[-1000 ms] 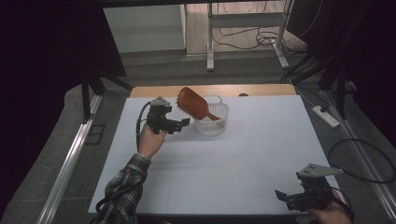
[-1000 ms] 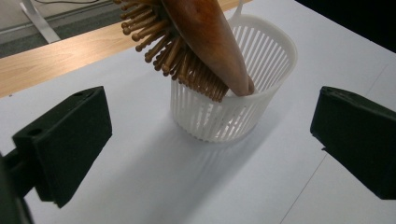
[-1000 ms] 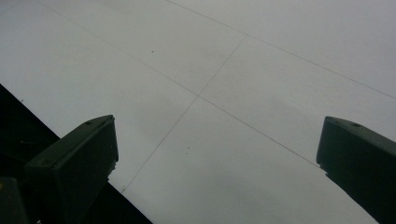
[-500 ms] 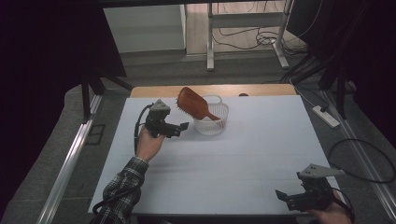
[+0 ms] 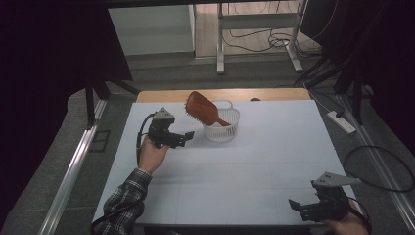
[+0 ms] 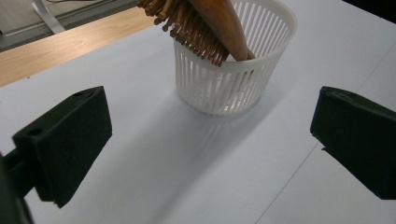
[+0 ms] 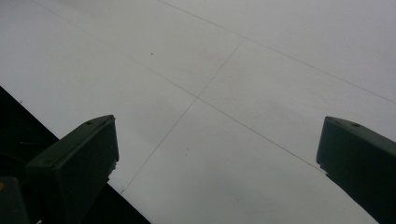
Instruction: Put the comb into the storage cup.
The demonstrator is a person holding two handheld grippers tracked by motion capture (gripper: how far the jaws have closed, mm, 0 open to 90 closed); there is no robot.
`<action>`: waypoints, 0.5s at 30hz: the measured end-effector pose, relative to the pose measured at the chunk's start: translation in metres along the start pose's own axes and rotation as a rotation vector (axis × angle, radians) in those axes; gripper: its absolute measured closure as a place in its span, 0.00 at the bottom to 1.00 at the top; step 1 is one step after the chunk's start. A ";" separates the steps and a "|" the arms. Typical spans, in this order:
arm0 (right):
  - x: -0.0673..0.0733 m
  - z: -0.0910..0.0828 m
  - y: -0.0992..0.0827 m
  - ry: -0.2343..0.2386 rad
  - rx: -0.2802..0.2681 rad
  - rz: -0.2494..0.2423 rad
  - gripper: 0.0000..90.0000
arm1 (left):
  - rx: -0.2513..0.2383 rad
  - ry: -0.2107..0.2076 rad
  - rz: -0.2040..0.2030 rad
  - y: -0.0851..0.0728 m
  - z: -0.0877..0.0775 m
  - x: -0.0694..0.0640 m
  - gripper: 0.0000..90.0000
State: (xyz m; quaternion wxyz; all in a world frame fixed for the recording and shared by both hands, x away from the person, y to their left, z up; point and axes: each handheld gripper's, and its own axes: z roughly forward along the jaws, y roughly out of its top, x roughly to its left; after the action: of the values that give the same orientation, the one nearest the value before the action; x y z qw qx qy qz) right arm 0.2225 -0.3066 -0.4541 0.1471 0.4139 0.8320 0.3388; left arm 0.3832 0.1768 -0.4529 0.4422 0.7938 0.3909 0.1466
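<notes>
Your left gripper (image 5: 183, 137) stood wide and empty left of centre; the hairbrush (image 5: 204, 109) leaned in the basket (image 5: 222, 131). A careless grab could have tipped that light basket. Your right gripper (image 5: 298, 208) idled wide, lower right.

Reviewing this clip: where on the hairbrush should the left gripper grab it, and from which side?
Probably the paddle head of the hairbrush, which sticks up out of the basket and leans toward the open left gripper. Come from that left side, jaws across the head's narrow edges; the handle end is down inside the basket.

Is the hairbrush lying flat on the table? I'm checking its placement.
No, the hairbrush stands tilted in the white basket, head sticking out.
</notes>
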 end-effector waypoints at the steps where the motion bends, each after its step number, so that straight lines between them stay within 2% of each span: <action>1: 0.000 0.000 0.000 0.000 0.000 0.000 0.00 | -0.001 -0.001 -0.004 -0.001 -0.001 0.000 0.00; 7: 0.000 0.000 0.000 0.000 0.000 0.000 0.00 | 0.003 -0.016 -0.012 -0.003 -0.005 -0.003 0.00; 15: 0.000 0.000 0.000 -0.002 -0.001 -0.003 0.00 | -0.035 -0.040 -0.021 -0.007 -0.012 -0.003 0.00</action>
State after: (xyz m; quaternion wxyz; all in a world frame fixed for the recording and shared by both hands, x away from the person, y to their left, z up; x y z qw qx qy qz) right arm 0.2222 -0.3064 -0.4540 0.1483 0.4130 0.8323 0.3385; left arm 0.3707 0.1837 -0.4519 0.4652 0.7847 0.3877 0.1326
